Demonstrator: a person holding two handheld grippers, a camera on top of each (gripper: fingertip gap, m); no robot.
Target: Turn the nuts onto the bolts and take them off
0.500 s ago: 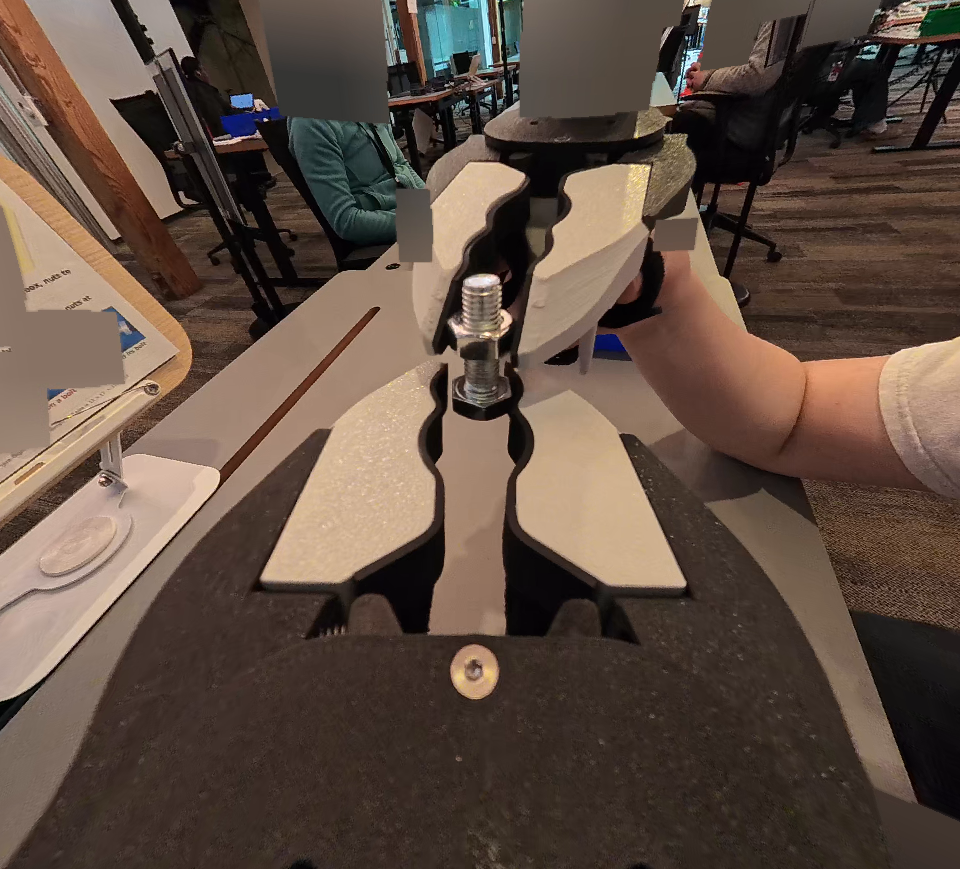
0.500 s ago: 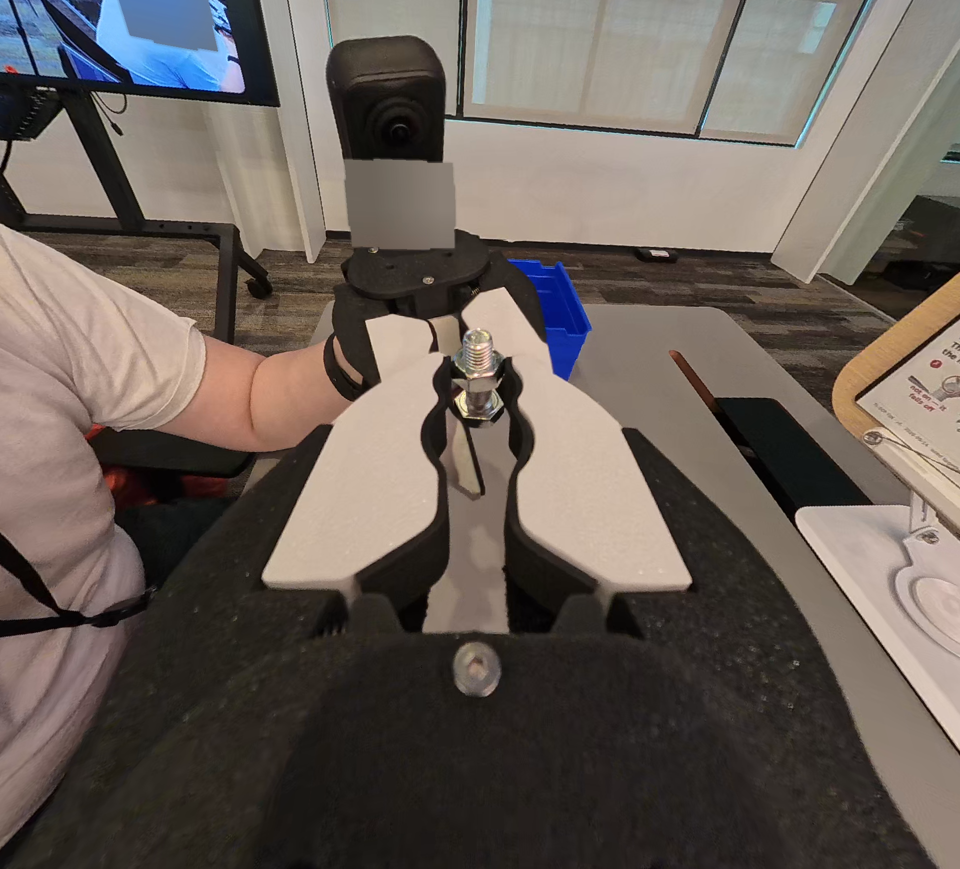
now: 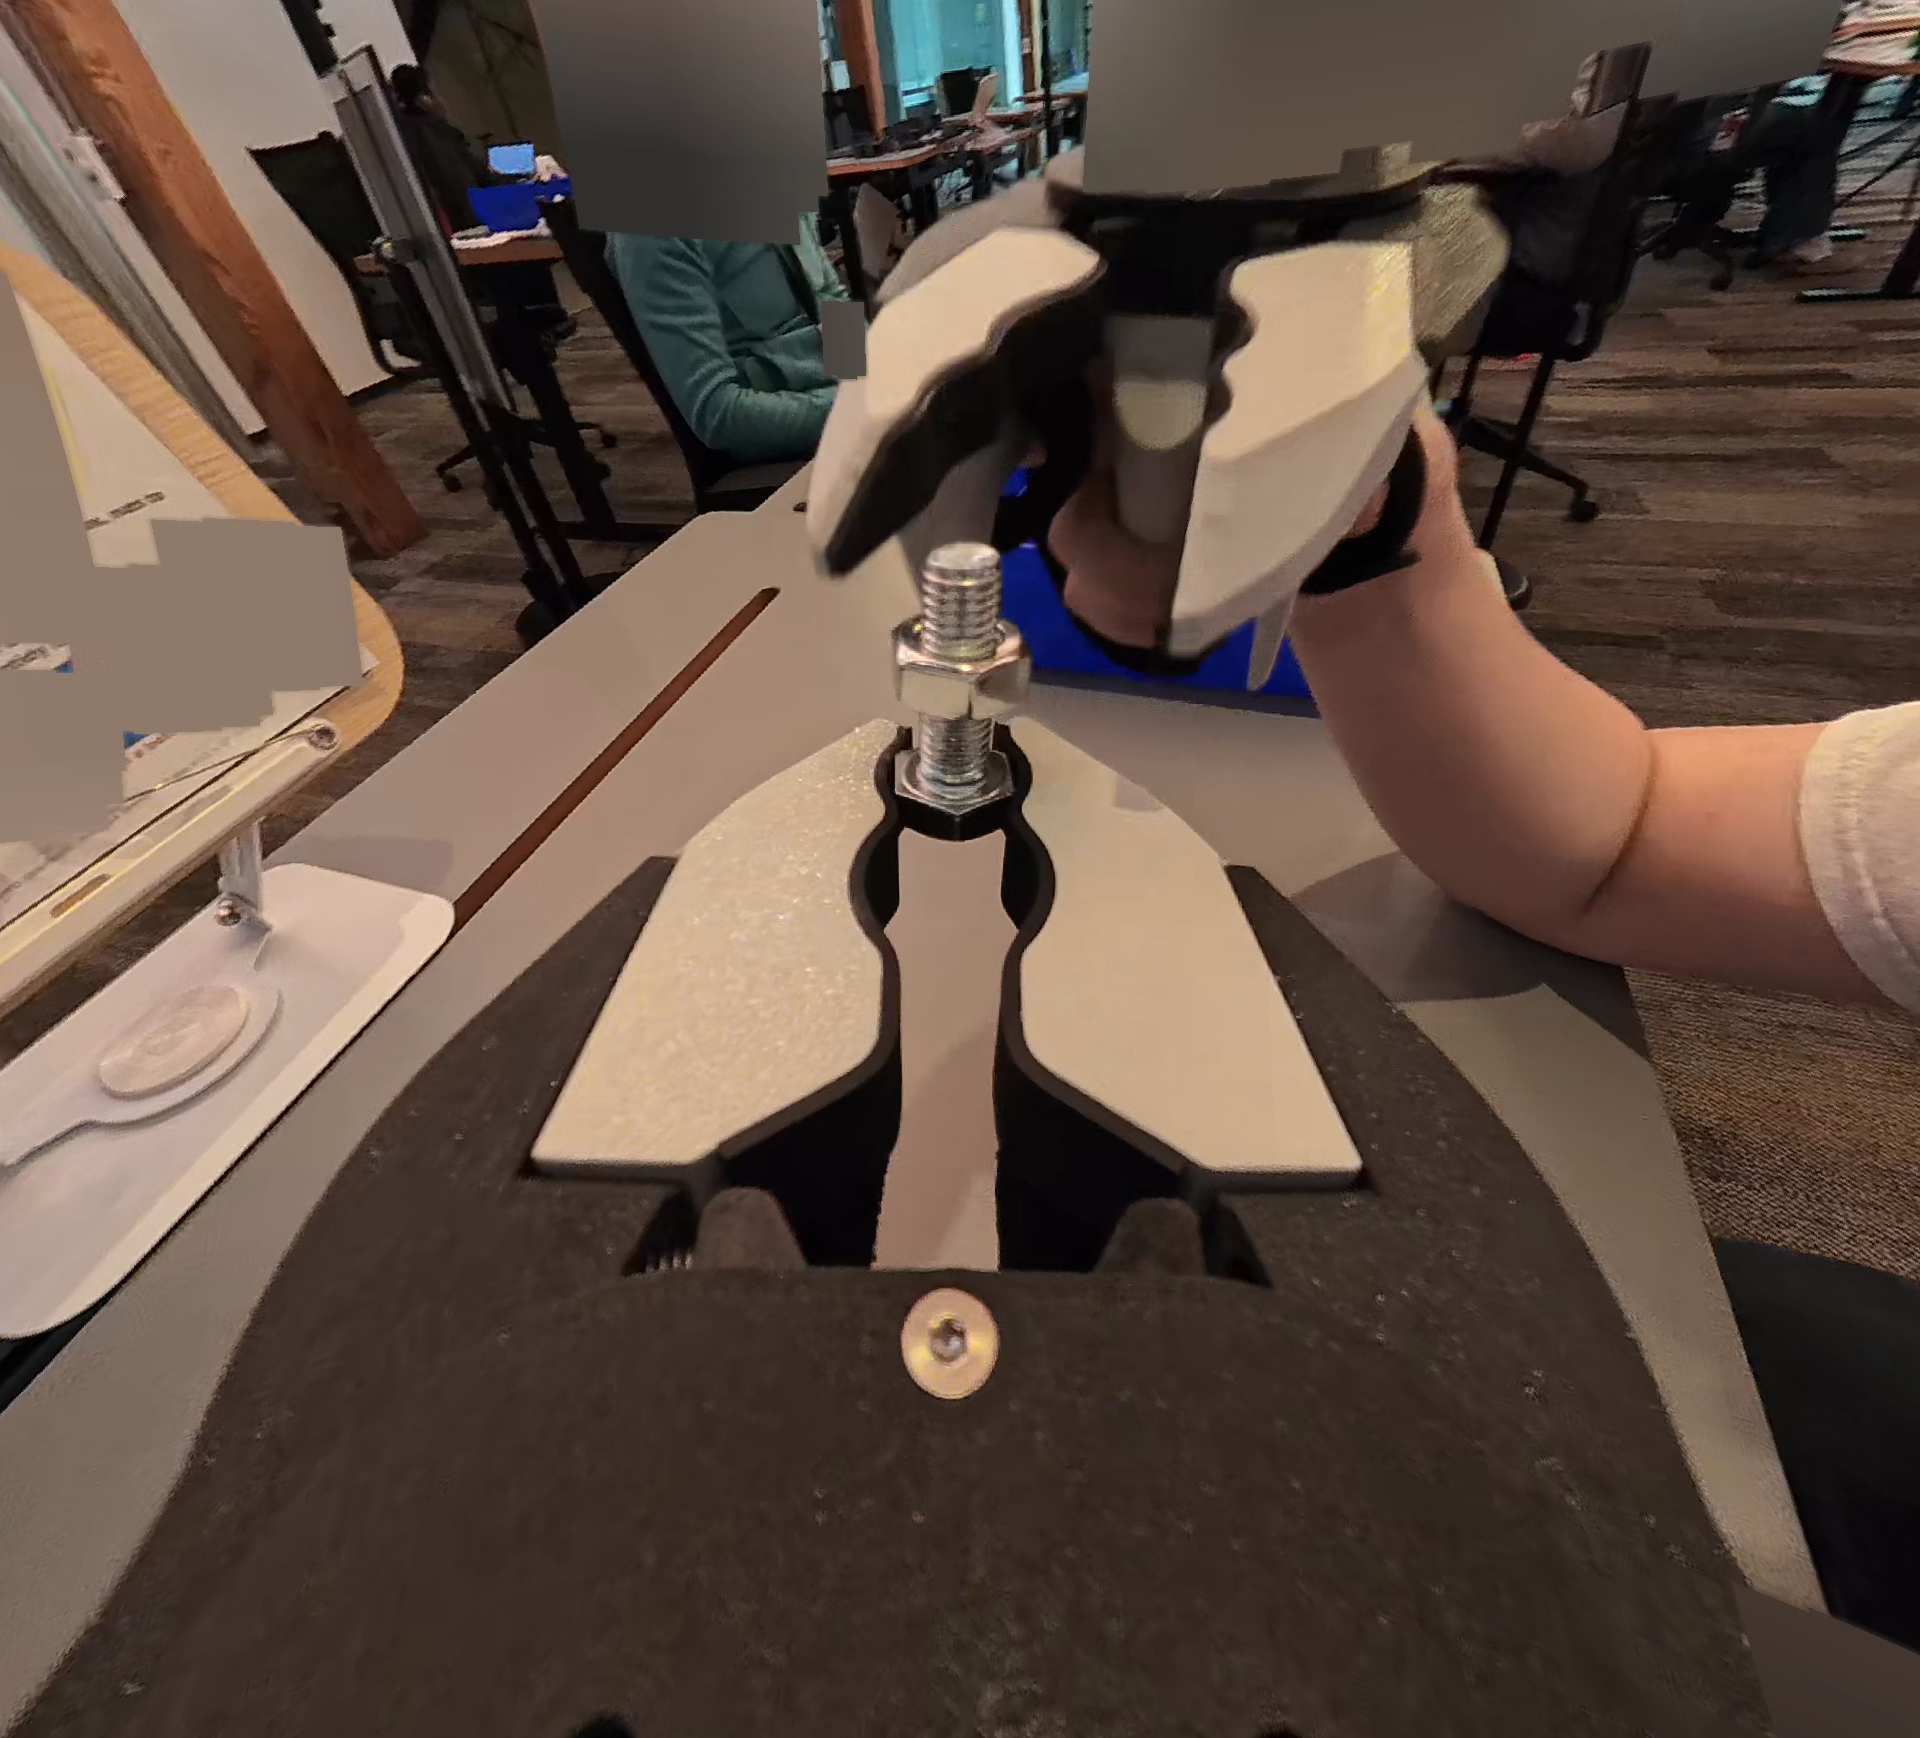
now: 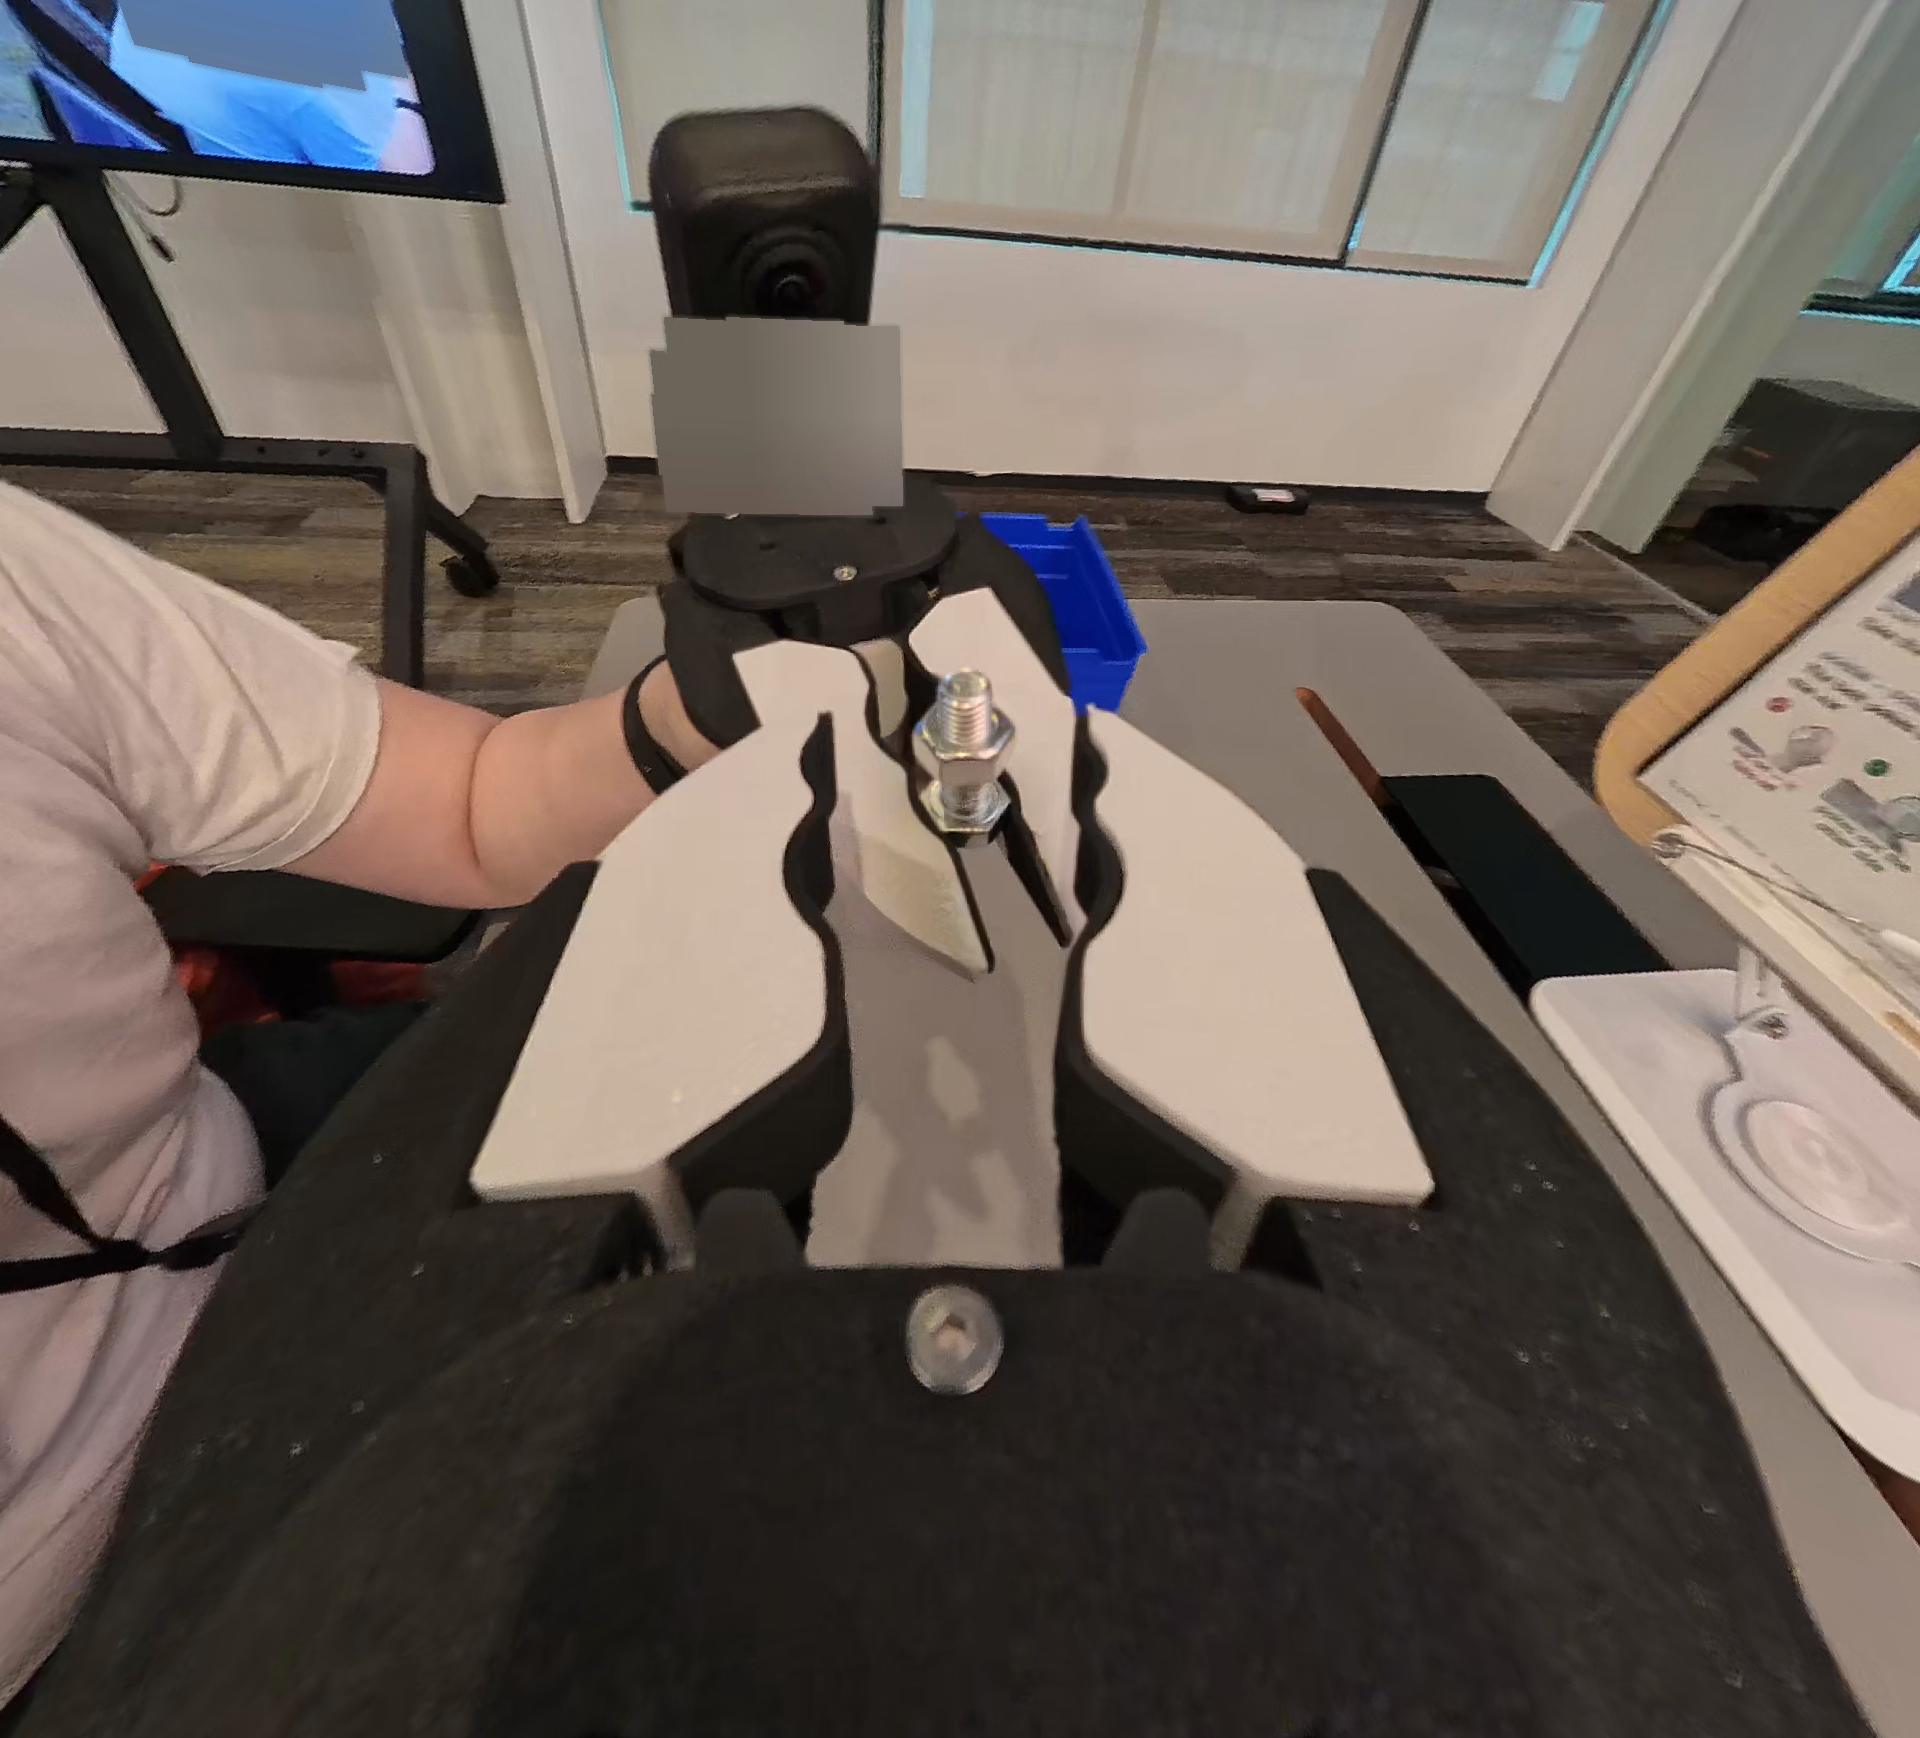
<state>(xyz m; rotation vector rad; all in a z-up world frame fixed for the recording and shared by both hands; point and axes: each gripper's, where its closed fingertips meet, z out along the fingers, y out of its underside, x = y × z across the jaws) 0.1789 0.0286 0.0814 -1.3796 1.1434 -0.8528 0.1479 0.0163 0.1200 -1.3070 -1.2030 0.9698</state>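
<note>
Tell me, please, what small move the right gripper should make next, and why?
Probably bring the open right gripper back onto the silver hex nut and close. The left gripper clamps the head of the upright threaded steel bolt, and the nut sits mid-thread, ungripped, so turning seems unfinished.

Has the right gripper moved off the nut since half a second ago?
Yes. In the left wrist view the right gripper has opened and pulled up and to the right, clear of the nut, which sits on the bolt held upright by the left gripper.
</note>
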